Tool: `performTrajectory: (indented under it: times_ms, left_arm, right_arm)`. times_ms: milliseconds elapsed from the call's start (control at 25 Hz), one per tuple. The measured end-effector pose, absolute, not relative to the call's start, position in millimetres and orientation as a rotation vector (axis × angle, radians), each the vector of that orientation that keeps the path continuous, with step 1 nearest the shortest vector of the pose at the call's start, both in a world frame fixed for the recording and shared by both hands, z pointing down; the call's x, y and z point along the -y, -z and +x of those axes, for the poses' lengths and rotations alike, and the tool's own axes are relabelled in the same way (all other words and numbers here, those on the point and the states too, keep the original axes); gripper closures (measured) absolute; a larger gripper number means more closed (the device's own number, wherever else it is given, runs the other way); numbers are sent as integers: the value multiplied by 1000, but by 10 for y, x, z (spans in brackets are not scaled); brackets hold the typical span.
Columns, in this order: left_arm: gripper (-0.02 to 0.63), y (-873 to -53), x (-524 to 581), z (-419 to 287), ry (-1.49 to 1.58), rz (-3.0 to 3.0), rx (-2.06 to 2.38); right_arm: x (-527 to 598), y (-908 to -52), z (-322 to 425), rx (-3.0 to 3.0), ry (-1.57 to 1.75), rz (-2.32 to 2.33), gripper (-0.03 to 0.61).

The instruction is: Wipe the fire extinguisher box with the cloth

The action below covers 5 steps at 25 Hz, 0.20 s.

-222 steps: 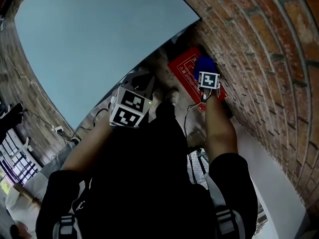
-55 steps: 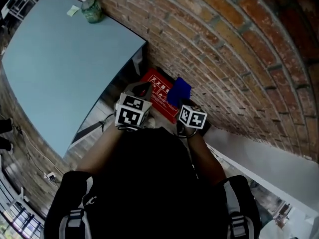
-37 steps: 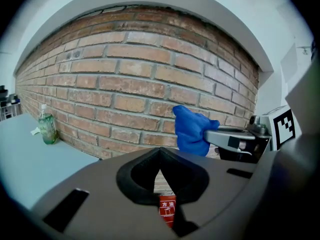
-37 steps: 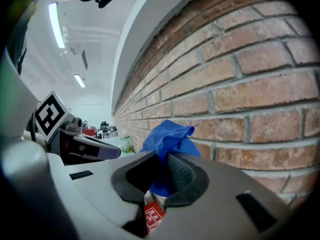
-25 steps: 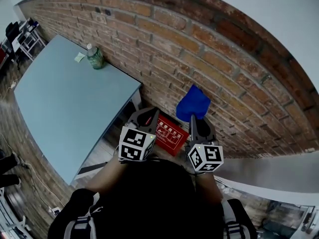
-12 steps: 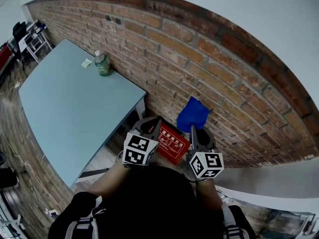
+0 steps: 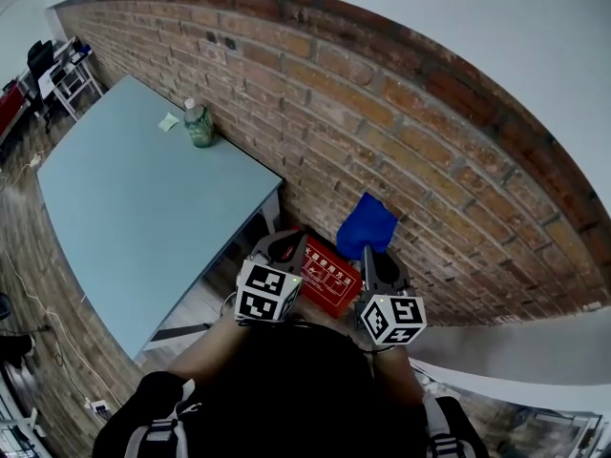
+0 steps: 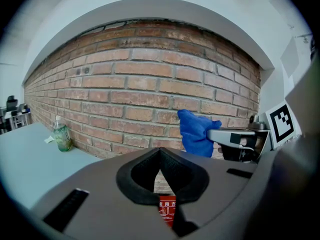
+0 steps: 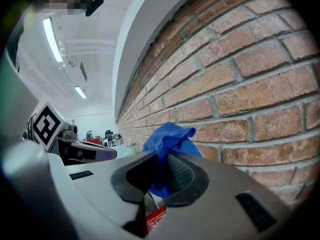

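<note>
The right claw grips a blue cloth against the brick wall; the left claw (jaws together, empty) is beside it, red box below.

Landmark: fire extinguisher box, on the floor at the foot of the brick wall. Left of the box I have the table, its far edge against that same wall. Bottle on the table's far corner, well left of the box, with a paper scrap just beside it. Left gripper above the box's left end. Right gripper above its right end, cloth between its jaws, in front of the wall.
</note>
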State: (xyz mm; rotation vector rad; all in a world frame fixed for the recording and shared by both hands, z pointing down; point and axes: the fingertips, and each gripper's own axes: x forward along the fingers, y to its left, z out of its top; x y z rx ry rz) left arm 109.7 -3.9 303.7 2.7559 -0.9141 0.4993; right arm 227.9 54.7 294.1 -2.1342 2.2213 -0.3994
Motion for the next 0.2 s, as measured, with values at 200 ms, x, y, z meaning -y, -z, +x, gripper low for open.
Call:
performTrajectory:
  times_ms: [200]
  left_arm:
    - [607, -3114, 28, 1142, -527, 2752, 904]
  right_arm:
    - [-551, -3032, 2339, -2221, 436, -2136, 531]
